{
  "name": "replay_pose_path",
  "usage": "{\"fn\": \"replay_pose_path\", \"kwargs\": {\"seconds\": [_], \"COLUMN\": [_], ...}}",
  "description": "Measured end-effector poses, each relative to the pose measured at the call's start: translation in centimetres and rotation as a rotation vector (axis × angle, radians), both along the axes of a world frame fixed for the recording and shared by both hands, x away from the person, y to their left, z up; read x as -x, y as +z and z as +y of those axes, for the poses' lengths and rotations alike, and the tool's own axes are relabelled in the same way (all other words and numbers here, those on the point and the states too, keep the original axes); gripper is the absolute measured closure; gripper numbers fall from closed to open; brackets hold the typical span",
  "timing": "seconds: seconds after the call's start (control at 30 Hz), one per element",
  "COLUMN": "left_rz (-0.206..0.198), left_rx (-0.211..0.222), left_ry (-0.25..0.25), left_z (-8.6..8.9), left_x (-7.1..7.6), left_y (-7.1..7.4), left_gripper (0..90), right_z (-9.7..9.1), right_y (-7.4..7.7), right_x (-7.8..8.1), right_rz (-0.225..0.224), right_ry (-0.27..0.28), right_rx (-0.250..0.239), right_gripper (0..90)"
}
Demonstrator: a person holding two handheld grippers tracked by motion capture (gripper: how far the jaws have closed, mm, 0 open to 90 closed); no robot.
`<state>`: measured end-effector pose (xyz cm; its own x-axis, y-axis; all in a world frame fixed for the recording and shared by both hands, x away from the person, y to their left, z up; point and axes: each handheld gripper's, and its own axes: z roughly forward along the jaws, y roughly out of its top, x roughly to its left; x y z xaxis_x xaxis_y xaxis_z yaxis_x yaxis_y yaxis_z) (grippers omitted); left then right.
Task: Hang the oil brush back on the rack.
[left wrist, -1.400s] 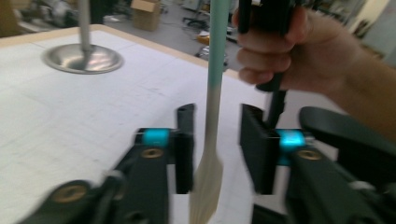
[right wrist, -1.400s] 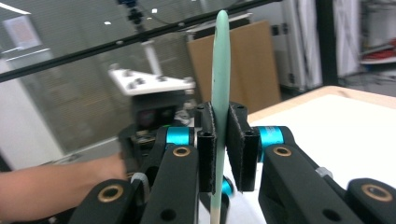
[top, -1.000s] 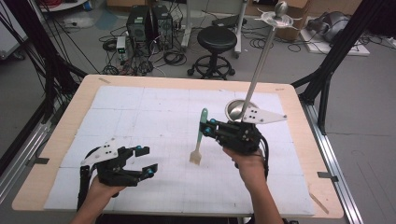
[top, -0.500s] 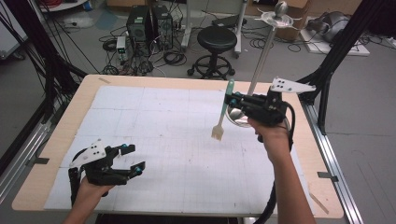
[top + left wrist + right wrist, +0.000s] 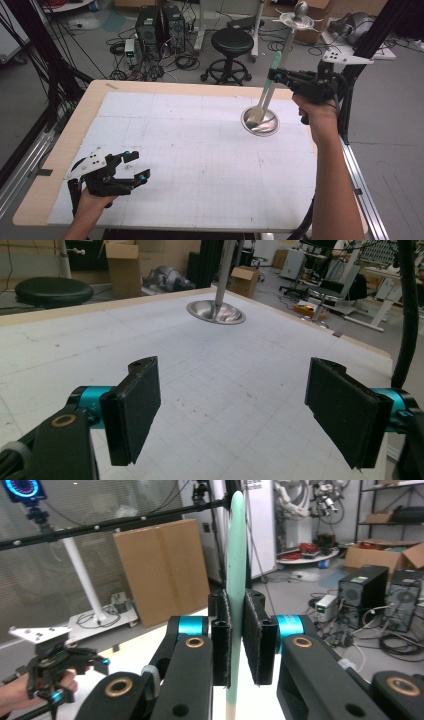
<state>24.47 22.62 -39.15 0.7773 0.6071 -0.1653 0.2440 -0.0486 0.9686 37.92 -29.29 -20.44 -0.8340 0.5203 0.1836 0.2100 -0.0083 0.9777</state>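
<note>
Mint-green plastic brush with a pale bristle head is pinched between the jaws of the right gripper, its long axis steep, head hanging over the round steel base near the desk's far right corner. The left gripper, jaws spread and holding nothing, rests well apart at the near left corner, so the right hand is nearer.

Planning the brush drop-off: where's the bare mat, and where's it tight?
Bare: the white mat from its left edge to the steel stand base, and between left gripper and right forearm. Tight: far right, where right gripper holds the brush by the pole.
</note>
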Motion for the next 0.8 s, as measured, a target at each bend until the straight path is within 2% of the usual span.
{"fn": "replay_pose_path", "kwargs": {"seconds": [0.3, 0.53, 0.8], "left_rz": [-0.009, -0.01, -0.006], "left_rx": [-0.006, -0.004, -0.004], "left_ry": [0.009, 0.005, 0.011], "left_z": [0.6, 0.6, 0.5], "left_x": [0.2, 0.1, 0.0], "left_y": [0.6, 0.8, 0.7], "left_gripper": [22.7, 22.7, 22.8], "right_z": [-0.9, -1.8, -2.2], "right_y": [1.4, 1.5, 1.6], "right_x": [-2.2, -3.2, -4.0], "right_rz": [0.0, 0.009, 0.017], "right_ry": [-0.051, -0.099, -0.113], "right_rx": [-0.014, -0.029, -0.035], "right_gripper": [83.0, 83.0, 83.0]}}
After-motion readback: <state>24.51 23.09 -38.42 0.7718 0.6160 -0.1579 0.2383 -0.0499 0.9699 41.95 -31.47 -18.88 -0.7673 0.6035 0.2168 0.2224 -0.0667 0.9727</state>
